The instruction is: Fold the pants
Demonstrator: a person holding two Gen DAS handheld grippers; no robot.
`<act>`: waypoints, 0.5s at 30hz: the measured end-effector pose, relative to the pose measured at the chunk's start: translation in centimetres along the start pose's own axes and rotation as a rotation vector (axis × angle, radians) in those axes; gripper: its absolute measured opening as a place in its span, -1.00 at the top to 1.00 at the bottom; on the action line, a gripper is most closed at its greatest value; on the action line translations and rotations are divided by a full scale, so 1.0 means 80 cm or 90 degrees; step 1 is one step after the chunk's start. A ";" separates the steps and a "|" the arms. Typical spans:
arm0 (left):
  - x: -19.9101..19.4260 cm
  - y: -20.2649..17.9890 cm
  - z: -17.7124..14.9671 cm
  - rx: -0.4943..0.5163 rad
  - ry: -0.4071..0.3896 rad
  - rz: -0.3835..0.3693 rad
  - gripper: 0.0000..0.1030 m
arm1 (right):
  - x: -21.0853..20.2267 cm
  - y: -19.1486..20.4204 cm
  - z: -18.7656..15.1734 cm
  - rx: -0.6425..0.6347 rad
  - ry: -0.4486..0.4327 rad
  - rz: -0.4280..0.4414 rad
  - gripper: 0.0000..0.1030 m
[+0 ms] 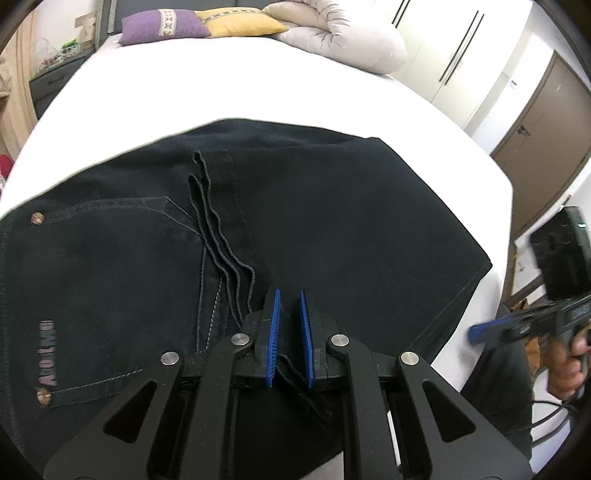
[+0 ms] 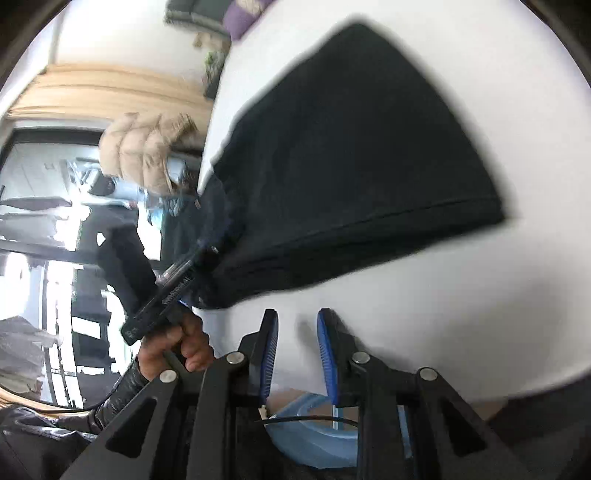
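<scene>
Left claw [image 1: 289, 314]: nearly shut, blue pads close together; dark cloth shows in the narrow gap, whether pinched I cannot tell.
Right claw [image 2: 297, 334]: jaws part-open, nothing between them, over bare white sheet.
Pants [image 1: 314, 229]: black, folded flat on the bed [image 1: 229, 85], just beyond the left claw, at 11 o'clock from the right claw.
Back pocket [image 1: 110, 258]: at 9 o'clock, brand lettering showing.
Pillows [image 1: 162, 26]: far, at 12 o'clock.
</scene>
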State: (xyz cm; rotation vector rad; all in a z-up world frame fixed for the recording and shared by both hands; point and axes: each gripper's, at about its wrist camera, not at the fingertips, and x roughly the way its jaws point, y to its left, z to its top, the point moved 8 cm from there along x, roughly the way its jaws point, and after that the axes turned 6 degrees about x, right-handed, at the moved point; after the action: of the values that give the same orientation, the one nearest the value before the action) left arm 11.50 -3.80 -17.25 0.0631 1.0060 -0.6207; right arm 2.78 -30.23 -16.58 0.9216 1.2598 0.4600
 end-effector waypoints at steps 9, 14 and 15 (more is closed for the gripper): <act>0.034 -0.064 0.026 -0.016 0.027 -0.106 0.79 | 0.023 0.014 0.085 0.062 -0.039 0.100 0.40; 0.039 -0.059 0.009 -0.010 0.026 -0.113 0.79 | 0.062 -0.015 0.103 0.086 0.034 0.069 0.81; 0.038 -0.057 0.007 -0.011 0.025 -0.115 0.79 | 0.062 -0.017 0.111 0.082 0.042 0.070 0.81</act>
State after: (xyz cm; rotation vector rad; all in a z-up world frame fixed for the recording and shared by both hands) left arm 10.76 -9.21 -18.35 -0.0314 1.0623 -0.7780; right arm 12.30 -30.25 -20.42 1.0959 1.3138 0.5039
